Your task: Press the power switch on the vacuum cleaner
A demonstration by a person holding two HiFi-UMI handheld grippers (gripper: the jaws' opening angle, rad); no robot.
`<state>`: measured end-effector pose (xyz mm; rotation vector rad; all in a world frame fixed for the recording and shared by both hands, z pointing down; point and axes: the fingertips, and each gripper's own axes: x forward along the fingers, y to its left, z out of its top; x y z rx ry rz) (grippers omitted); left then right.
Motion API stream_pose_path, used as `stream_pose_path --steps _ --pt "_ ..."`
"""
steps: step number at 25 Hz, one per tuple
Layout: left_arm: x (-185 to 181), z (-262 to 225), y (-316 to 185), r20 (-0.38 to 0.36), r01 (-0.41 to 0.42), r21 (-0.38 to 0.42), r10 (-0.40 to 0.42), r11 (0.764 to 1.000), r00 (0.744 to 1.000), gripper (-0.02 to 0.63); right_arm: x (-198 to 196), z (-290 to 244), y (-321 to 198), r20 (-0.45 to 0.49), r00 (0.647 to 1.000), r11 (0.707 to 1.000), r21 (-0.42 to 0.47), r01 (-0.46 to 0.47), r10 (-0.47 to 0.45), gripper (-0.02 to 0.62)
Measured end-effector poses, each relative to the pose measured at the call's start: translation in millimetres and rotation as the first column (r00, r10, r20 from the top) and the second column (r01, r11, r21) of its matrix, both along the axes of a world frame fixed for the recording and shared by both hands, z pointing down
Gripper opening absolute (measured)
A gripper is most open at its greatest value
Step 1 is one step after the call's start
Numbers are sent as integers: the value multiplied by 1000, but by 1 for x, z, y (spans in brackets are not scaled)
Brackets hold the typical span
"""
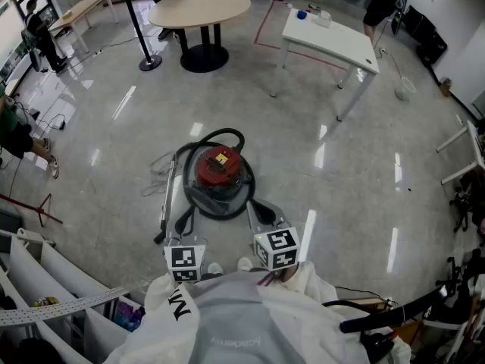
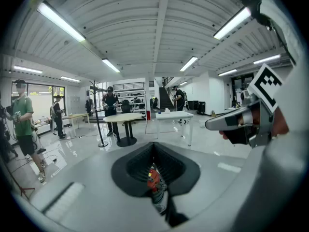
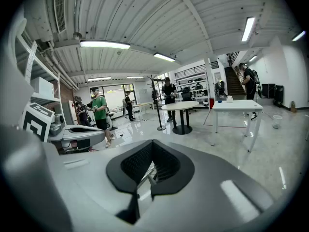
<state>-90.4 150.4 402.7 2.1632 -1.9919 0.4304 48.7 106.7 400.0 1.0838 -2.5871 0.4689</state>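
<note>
The person's white jacket (image 1: 250, 321) sat closest. Left gripper (image 1: 183, 222) and right gripper (image 1: 261, 212), jaws together on nothing, hovered just short of the vacuum cleaner (image 1: 218, 174). Its hose (image 1: 216, 132) looped behind it and a wand (image 1: 167, 199) lay at its left.

Nothing cleanly legible. Small yellow label (image 1: 222, 158) on the red domed top of the grey canister vacuum cleaner (image 1: 218, 182): print too small to read. Left gripper (image 1: 183, 222) white cube (image 1: 185, 261) and right gripper (image 1: 261, 212) white cube (image 1: 276, 249): black-and-white square markers, pattern only, no characters. Person's white garment (image 1: 227, 317): bold black mark (image 1: 179, 305) resembling "M" or "W", plus a faint pale line of lettering (image 1: 235, 341), unreadable.
</note>
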Motion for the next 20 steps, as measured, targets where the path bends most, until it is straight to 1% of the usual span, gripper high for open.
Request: stream_pose_path --steps 7,11,20 --pt "1 0 1 6 0 -6 0 1000 1000 0 2 0 1 6 1000 1000 -4 -3 3 -1" --pt "0 4 2 11 7 -9 -7 1000 1000 0 5 -1 1 26 1000 1000 -21 -11 11 0" --pt "19 0 -7 13 1 -18 -1 1000 1000 0 25 2 -8 42 999 999 -35 -26 27 0"
